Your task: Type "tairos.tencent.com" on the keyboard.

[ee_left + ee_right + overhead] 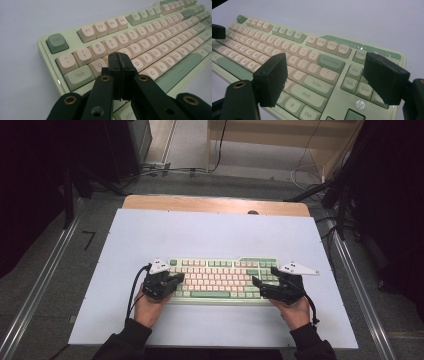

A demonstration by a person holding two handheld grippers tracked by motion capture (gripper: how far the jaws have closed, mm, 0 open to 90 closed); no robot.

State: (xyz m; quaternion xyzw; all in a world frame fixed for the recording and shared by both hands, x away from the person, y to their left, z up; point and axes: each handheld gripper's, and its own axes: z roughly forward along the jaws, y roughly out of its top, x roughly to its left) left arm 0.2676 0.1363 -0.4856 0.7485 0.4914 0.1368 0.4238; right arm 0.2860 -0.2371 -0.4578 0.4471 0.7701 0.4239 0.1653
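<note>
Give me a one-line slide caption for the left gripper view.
Closed left tool poised over the letter keys of a green and cream keyboard on a pale table.

A white sheet (210,235) covers the desk (215,203), whose wooden far edge shows beyond the fingers. Grey carpet (45,285) surrounds it, with metal rails (35,292) on both sides. Farther off, cables (170,170) trail past a wooden shelf (280,140); the room's edges are dark

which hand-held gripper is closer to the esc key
Left. The left hand-held gripper, jaws shut, sits over the keyboard's left end, just below the Esc key. The right hand-held gripper, jaws open, sits over the opposite end by Enter.
</note>
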